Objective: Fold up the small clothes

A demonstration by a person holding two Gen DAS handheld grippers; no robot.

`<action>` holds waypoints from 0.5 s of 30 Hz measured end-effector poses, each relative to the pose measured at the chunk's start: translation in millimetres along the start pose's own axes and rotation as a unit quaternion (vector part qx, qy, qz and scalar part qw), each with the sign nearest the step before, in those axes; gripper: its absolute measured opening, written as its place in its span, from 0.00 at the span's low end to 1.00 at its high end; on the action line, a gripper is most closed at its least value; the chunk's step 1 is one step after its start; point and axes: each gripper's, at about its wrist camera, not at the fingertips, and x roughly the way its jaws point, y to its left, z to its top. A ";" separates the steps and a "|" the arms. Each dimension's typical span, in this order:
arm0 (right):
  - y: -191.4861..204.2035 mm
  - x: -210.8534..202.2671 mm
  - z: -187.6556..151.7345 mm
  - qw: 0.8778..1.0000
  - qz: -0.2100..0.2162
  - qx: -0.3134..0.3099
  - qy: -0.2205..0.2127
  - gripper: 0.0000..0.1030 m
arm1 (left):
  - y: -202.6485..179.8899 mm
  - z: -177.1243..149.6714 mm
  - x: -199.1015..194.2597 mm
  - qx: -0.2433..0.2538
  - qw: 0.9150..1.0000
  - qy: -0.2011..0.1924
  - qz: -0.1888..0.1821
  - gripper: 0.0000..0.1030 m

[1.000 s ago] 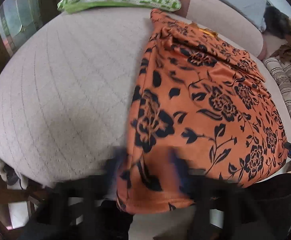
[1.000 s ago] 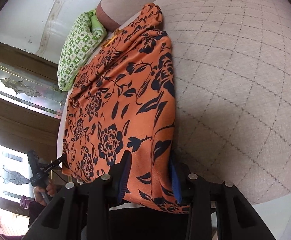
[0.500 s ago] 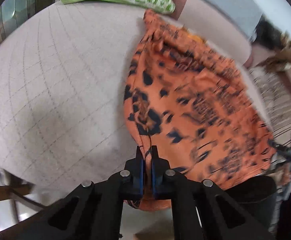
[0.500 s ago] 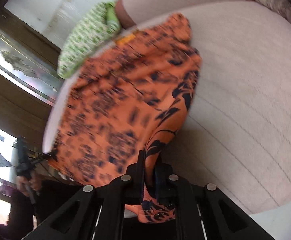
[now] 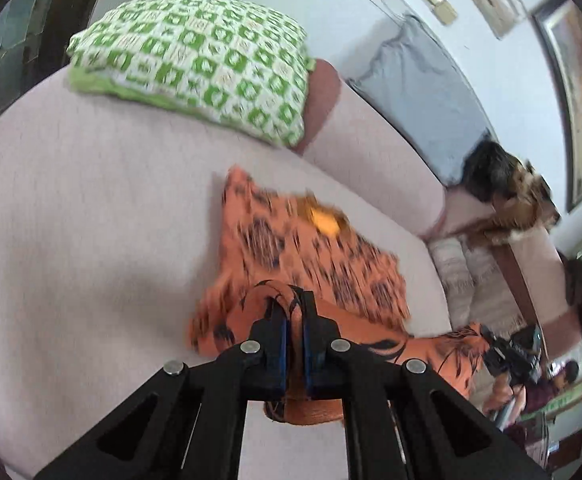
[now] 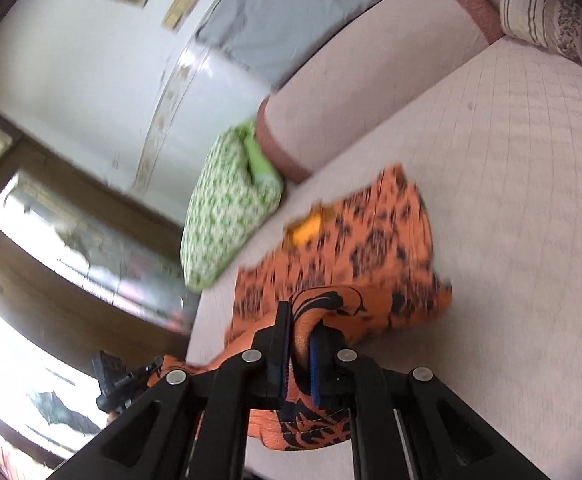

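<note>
An orange garment with a black flower print (image 5: pixel 323 264) lies on the pale quilted sofa seat (image 5: pixel 71 240); it also shows in the right wrist view (image 6: pixel 375 248). My left gripper (image 5: pixel 295 320) is shut on the garment's near left edge and holds it lifted above the seat. My right gripper (image 6: pixel 299 340) is shut on the near right edge and holds it lifted too. The held hem doubles over toward the far part of the garment. A yellow tag (image 5: pixel 325 222) shows near its far end. Both views are blurred by motion.
A green-and-white checked pillow (image 5: pixel 199 60) lies at the far left of the seat, also in the right wrist view (image 6: pixel 227 208). The sofa back (image 5: pixel 375 152) runs behind. A striped cushion (image 6: pixel 547 20) sits at the far right. A person (image 5: pixel 547 376) is at the right.
Both grippers closed on the garment's near edge, then lifted it and carried it forward toward the far end, folding the garment over itself.
</note>
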 end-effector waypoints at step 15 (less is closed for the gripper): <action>-107.9 165.6 114.8 0.986 -0.101 0.128 -0.032 0.37 | 82.3 87.0 193.5 -0.119 0.991 0.014 0.052 0.06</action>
